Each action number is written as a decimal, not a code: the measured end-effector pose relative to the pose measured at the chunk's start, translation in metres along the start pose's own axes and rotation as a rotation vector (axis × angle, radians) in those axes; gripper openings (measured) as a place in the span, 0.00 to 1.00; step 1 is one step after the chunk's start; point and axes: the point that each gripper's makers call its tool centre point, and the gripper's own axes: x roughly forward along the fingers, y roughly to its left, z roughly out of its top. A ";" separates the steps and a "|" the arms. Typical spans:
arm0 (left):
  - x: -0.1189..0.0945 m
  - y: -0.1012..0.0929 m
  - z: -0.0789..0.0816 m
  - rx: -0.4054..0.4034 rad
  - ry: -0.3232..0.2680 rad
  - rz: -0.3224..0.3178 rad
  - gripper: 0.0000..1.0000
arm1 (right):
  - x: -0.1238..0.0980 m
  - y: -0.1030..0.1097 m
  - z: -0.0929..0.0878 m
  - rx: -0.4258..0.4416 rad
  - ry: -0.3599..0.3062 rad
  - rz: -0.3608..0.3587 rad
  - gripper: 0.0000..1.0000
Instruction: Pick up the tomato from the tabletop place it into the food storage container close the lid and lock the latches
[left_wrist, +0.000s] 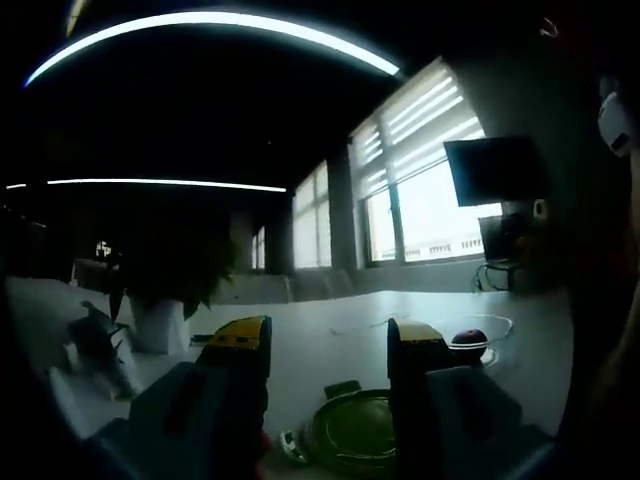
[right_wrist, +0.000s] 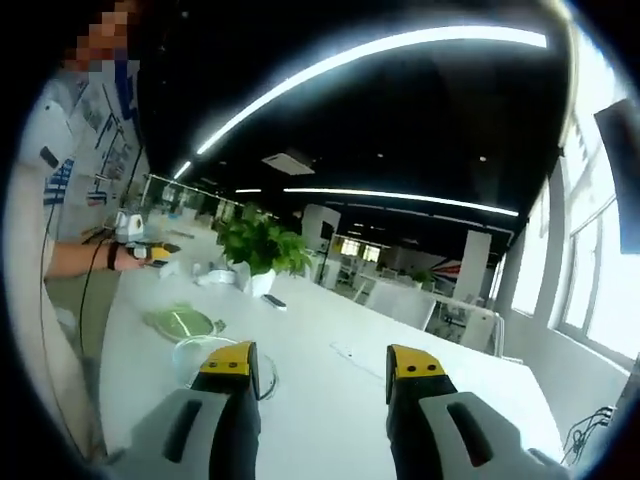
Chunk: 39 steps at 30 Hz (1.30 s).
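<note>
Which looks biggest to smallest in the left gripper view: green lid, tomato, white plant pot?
1. green lid, though it lies nearest the camera.
2. white plant pot.
3. tomato, clearly smallest.

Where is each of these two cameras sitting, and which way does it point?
Left gripper view: rides on the left gripper, faces the windows across the white table; green lid and tomato ahead.
Right gripper view: rides on the right gripper, looks down the table into the office; the person's arm at left.
Shared: table, green lid.
</note>
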 end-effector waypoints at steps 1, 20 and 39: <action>0.000 0.000 0.000 0.001 -0.002 0.001 0.41 | 0.003 0.004 0.004 -0.007 -0.007 0.011 0.45; -0.011 0.003 -0.001 -0.014 -0.023 0.009 0.40 | 0.064 0.072 0.051 -0.120 -0.041 0.206 0.46; -0.029 0.014 -0.007 -0.029 -0.019 0.040 0.40 | 0.123 0.176 0.050 -0.205 -0.010 0.443 0.46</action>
